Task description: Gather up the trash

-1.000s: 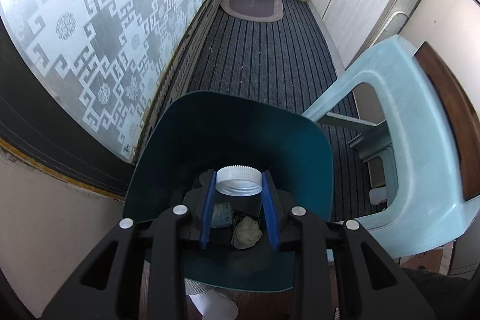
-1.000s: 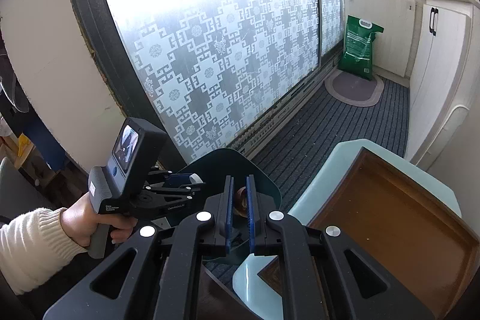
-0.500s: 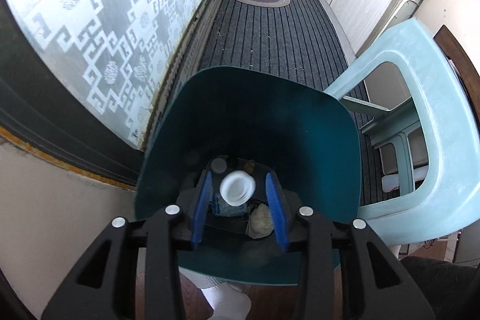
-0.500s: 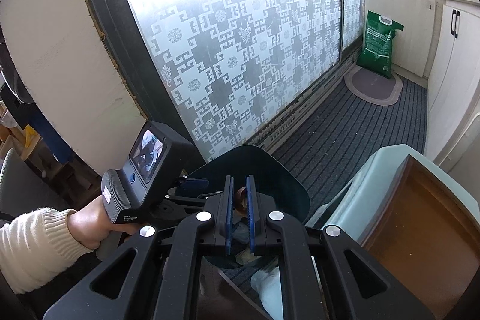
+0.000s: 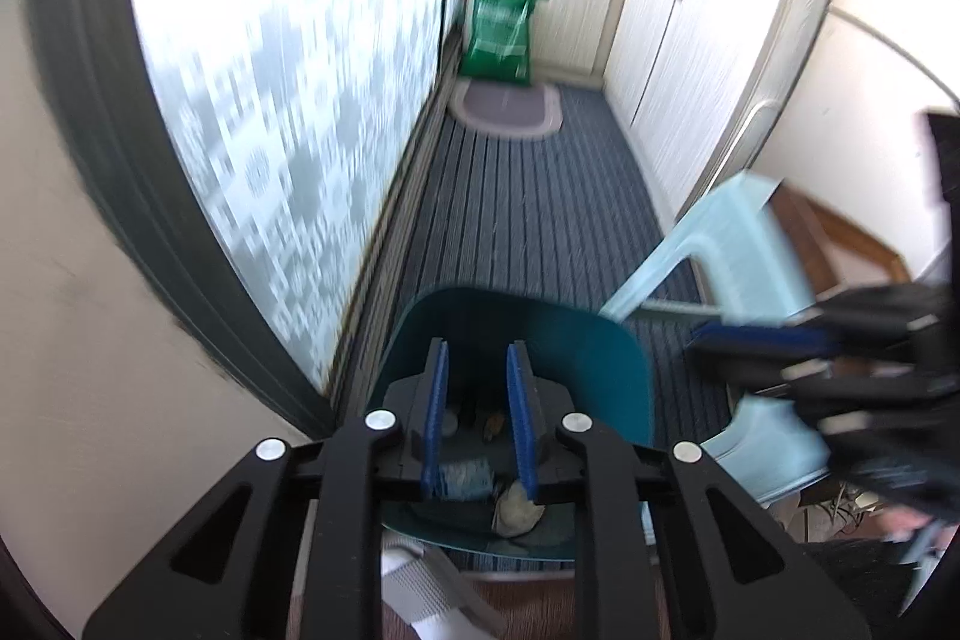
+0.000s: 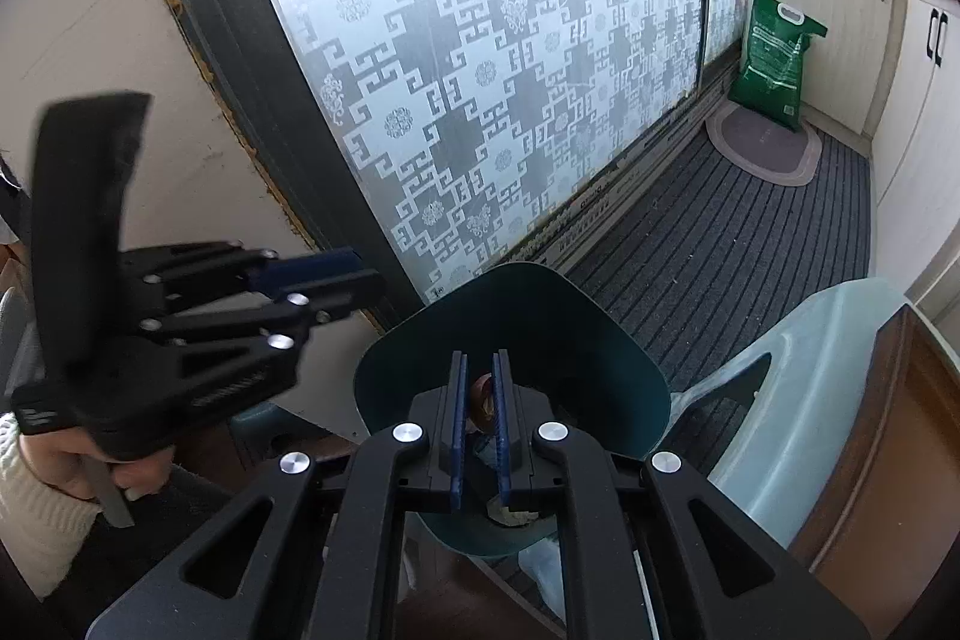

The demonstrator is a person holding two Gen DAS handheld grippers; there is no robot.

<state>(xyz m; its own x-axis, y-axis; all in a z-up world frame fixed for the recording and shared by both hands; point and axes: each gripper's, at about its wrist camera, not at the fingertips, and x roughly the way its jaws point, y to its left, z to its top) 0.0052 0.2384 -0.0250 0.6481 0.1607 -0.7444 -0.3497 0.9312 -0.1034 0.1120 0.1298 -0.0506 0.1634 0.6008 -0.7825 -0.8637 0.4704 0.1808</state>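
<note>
Left wrist view, motion-blurred: left tongs (image 5: 477,412) at lower centre of frame, above the teal bin (image 5: 606,370). The blue pads stand a narrow gap apart and are closing; nothing sits between them. Only this view shows the bin's contents: a pale crumpled wad (image 5: 515,511) near the bottom rim, a bluish scrap (image 5: 465,475) and small brown bits beside it. The right tongs (image 5: 762,340) enter from the right edge, blurred, over a pale blue plastic chair (image 5: 750,244).

Right wrist view, sharp: right tongs (image 6: 480,403) at lower centre, pads pressed onto a small round brown piece of trash (image 6: 482,397), held directly over the bin (image 6: 420,358) opening. Contents of the bin are mostly hidden behind the fingers here. This view alone shows the hand (image 6: 90,466) in a white knitted sleeve (image 6: 30,514) gripping the left tongs (image 6: 342,280) at left of frame, clear of the bin.

Both views: patterned frosted glass door (image 6: 510,70), striped floor mat (image 6: 720,232), green sack (image 6: 774,64) at upper right.
</note>
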